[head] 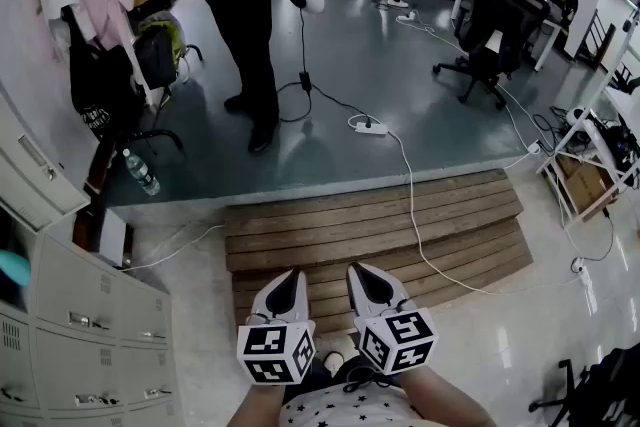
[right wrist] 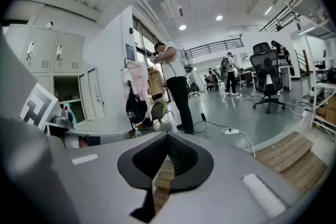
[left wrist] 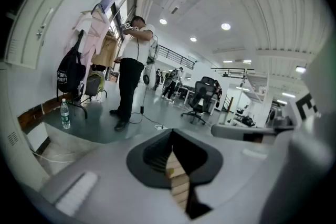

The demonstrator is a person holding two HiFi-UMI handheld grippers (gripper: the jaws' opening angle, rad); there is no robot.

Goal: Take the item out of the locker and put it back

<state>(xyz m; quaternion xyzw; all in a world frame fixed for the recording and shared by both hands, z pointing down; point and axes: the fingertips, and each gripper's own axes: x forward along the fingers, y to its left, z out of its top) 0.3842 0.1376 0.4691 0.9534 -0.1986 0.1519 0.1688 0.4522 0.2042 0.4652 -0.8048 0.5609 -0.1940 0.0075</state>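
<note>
The grey lockers [head: 90,315] stand at my left. One compartment is open, and a teal item [head: 10,267] shows inside it; the right gripper view shows this item [right wrist: 68,112] beside the open door [right wrist: 93,93]. My left gripper [head: 283,290] and right gripper [head: 372,285] hang side by side close to my body, over the wooden platform [head: 400,215]. Both point forward, away from the lockers. The left gripper [left wrist: 172,134] is shut and holds nothing. The right gripper [right wrist: 167,136] is also shut and holds nothing.
A person [head: 245,15] stands ahead on the grey floor. A water bottle [head: 141,173] stands near a coat rack with bags [head: 100,65]. A white cable and power strip [head: 371,126] run across the floor and platform. An office chair [head: 497,25] is at the far right.
</note>
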